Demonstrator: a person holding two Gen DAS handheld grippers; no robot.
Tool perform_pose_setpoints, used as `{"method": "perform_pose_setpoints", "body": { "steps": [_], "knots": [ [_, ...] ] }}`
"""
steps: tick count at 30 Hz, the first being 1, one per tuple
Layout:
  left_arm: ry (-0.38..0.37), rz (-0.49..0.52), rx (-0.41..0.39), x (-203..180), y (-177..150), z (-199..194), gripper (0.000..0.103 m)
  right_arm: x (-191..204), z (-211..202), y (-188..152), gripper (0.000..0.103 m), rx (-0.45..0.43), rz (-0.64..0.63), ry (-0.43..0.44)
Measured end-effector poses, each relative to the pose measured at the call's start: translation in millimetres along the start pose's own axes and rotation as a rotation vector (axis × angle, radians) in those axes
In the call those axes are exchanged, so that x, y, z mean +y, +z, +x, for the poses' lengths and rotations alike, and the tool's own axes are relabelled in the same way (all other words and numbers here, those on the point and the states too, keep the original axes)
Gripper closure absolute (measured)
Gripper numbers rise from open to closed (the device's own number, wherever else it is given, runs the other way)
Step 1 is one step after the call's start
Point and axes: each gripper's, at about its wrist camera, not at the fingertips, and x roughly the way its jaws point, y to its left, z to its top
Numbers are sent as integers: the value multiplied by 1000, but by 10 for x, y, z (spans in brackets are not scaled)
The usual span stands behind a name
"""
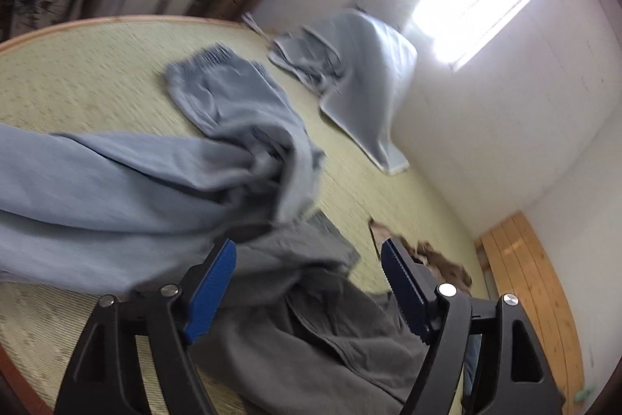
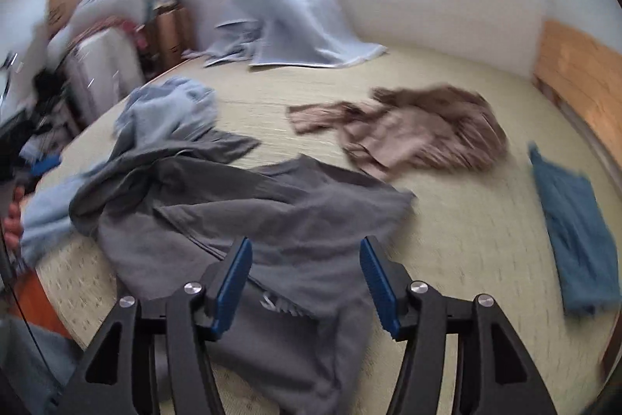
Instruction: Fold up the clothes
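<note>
Above the mat [image 2: 447, 220], both grippers tilt downward over the grey shirt [image 2: 252, 212]: left gripper [image 1: 309, 271] and right gripper [image 2: 306, 273] gape, holding nothing.

The left gripper [image 1: 309, 259] fills the lower part of its wrist view; its two black arms spread into a wide V, each tipped with a ribbed blue pad [image 1: 212, 292]; the jaws stand well apart, and nothing is pinched between them; the whole gripper looks tilted, pointing downward. The right gripper [image 2: 306, 257] sits low in its own view, also angled down; its blue pads [image 2: 231, 284] are parted with no cloth clamped between them. At the far left edge of the right view, a person's fingers [image 2: 13, 220] show, partly cut off.
</note>
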Motion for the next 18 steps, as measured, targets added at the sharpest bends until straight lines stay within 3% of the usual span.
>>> {"method": "perform_pose_setpoints", "body": {
  "steps": [4, 8, 12, 18],
  "knots": [
    [-29, 17, 81, -94, -117, 203, 22, 203, 239, 54, 42, 8, -120, 49],
    [-68, 29, 161, -208, -270, 433, 22, 240, 396, -105, 42, 69, -185, 78],
    [-67, 81, 216, -355, -401, 636, 22, 328, 546, -322, 43, 141, -337, 8],
    [-103, 108, 282, -578, -536, 897, 22, 20, 564, -426, 44, 192, -274, -8]
  ]
}}
